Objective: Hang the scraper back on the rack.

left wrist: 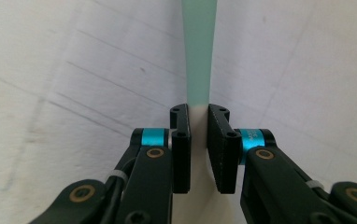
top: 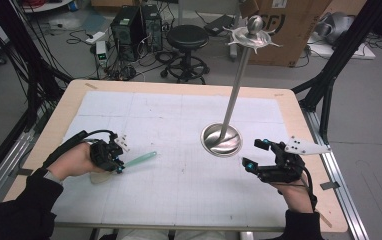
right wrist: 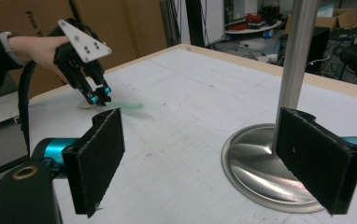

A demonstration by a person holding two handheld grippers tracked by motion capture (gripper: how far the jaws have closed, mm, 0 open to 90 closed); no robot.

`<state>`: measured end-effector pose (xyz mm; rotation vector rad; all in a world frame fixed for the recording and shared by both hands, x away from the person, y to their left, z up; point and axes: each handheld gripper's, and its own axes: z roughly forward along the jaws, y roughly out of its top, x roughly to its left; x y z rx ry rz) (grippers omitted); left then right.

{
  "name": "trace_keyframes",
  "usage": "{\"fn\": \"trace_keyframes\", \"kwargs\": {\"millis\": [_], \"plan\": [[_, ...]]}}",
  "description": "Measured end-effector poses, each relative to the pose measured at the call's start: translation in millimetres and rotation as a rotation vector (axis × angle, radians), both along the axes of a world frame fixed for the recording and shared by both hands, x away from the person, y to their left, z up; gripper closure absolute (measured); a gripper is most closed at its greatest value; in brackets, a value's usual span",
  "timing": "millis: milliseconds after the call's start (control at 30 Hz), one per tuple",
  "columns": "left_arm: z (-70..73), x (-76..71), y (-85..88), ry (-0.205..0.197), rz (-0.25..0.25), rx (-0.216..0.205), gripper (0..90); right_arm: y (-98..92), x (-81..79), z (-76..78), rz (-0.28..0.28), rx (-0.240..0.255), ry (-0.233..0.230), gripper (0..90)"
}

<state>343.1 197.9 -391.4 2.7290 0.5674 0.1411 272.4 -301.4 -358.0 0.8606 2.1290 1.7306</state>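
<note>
The left hand-held gripper [top: 118, 162] sits low over the white gridded mat [top: 179, 150] on the tabletop [top: 74, 95], clenched on a spatula [top: 140, 160]. In the left gripper view its jaws pinch the pale, cream part of the spatula between them, and the translucent green part [left wrist: 199, 51] runs straight ahead from the jaw tips, lying along the mat. In the high view a rounded cream end [top: 99, 177] shows just behind and below this gripper, under the person's left hand [top: 74, 161].

The right hand-held gripper [top: 256, 152] is released, jaws spread wide with nothing between them. Directly ahead of it, near its jaw tips, stands a metal stand [top: 222, 139]: a round polished base resting on the mat, with an upright pole [right wrist: 298, 60] rising from it. In the right gripper view the base [right wrist: 256, 163] lies between the two open pads, beyond them. The top of the pole carries a ball and spiked collar [top: 254, 32].

The two grippers are well apart.
</note>
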Motion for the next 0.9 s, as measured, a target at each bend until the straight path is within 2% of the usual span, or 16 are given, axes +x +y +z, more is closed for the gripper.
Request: {"fn": "trace_keyframes", "kwargs": {"millis": [67,167,233,333,433,500,600,633,700,800,833,900], "plan": [[7.9,-2.3,2.3,-0.019,0.016,-0.067,80.1,-1.2,-0.5,-0.1,-0.008,0.003,0.003,15.1],[14.1,-5.1,3.1,-0.042,0.028,-0.109,80.2,-2.1,-1.3,-0.1,-0.009,0.004,0.003,15.1],[15.4,-7.3,3.6,-0.062,0.047,-0.175,80.2,-2.1,-1.7,0.1,-0.012,0.003,-0.001,15.1],[15.7,-10.4,4.5,-0.071,0.065,-0.264,80.1,-2.0,-3.2,1.1,-0.011,0.005,-0.002,15.1],[17.6,-14.1,4.3,-0.090,0.070,-0.332,80.1,-2.5,-4.0,1.8,-0.013,0.003,-0.004,15.1],[18.9,-16.6,3.0,-0.104,0.094,-0.409,80.1,-2.6,-4.0,1.8,-0.013,0.004,-0.005,15.1],[21.0,-16.6,2.4,-0.122,0.120,-0.491,80.1,-2.2,-3.7,1.4,-0.012,0.005,-0.003,15.1],[21.7,-16.4,1.9,-0.126,0.136,-0.533,80.1,-2.1,-3.4,1.3,-0.011,0.005,-0.002,15.1],[22.9,-16.2,0.6,-0.132,0.142,-0.574,80.1,-2.2,-3.1,0.9,-0.012,0.006,-0.002,15.1],[25.5,-16.2,-2.6,-0.161,0.160,-0.617,80.1,-2.7,-3.1,0.7,-0.012,0.009,0.001,15.1],[26.8,-16.6,-4.2,-0.191,0.166,-0.635,80.1,-2.9,-3.0,0.6,-0.015,0.009,-0.002,15.1],[31.1,-17.9,-8.7,-0.294,0.195,-0.627,80.1,-3.2,-3.2,0.6,-0.015,0.011,-0.002,15.1]]}}
